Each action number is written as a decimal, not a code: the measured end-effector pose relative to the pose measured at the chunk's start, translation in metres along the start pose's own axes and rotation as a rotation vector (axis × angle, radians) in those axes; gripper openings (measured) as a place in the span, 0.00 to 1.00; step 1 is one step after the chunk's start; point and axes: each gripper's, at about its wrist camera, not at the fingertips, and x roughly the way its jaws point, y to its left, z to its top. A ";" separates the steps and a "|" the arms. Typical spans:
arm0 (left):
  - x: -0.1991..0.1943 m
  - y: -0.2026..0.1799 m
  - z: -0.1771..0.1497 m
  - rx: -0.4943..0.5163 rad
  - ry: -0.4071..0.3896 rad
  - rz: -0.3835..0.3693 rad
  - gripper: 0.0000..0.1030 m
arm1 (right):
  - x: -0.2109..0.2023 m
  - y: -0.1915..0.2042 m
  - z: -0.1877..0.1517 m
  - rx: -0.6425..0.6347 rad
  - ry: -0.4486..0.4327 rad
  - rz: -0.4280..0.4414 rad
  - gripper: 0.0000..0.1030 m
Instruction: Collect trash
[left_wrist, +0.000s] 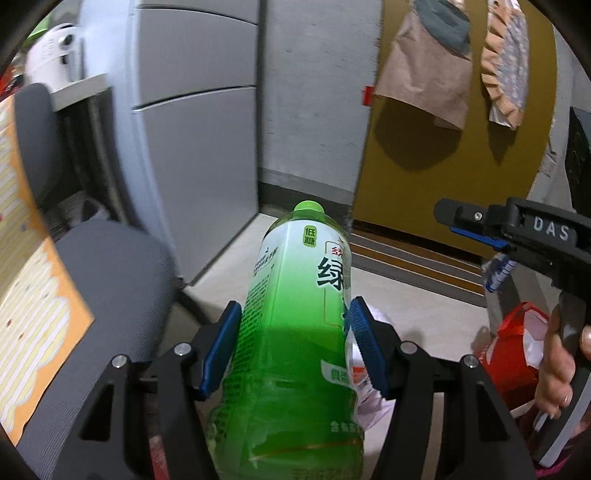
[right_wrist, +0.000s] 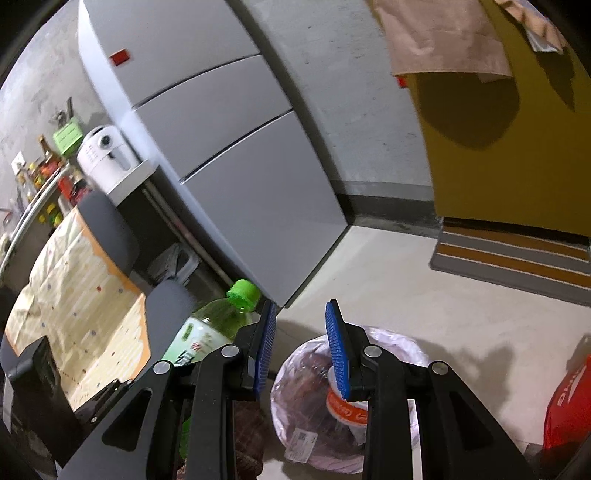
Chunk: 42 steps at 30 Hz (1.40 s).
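My left gripper (left_wrist: 293, 349) is shut on a green tea bottle (left_wrist: 295, 332) with a green cap, held in the air above the floor. The bottle also shows in the right wrist view (right_wrist: 218, 325), to the left of my right gripper (right_wrist: 301, 347), which is open and empty. Below the right gripper a trash bin lined with a white bag (right_wrist: 391, 347) stands on the floor, with brown waste and a white and orange container (right_wrist: 351, 410) inside. In the left wrist view the right gripper (left_wrist: 476, 229) hangs at the right, its jaws edge-on.
A grey office chair (left_wrist: 110, 295) stands at the left by a table with an orange and cream cloth (right_wrist: 77, 295). A grey fridge (right_wrist: 229, 147) stands behind. A red bag (right_wrist: 569, 402) lies at the right. A striped mat (right_wrist: 517, 254) lies before the yellow door (left_wrist: 443, 166).
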 end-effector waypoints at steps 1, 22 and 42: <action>0.008 -0.003 0.002 0.011 0.022 -0.014 0.69 | 0.000 -0.002 -0.001 0.006 0.001 -0.005 0.30; -0.099 0.103 -0.047 -0.182 0.011 0.337 0.93 | 0.010 0.097 -0.045 -0.296 0.164 0.045 0.79; -0.232 0.162 -0.112 -0.413 0.071 0.613 0.93 | -0.031 0.208 -0.080 -0.622 0.174 0.150 0.90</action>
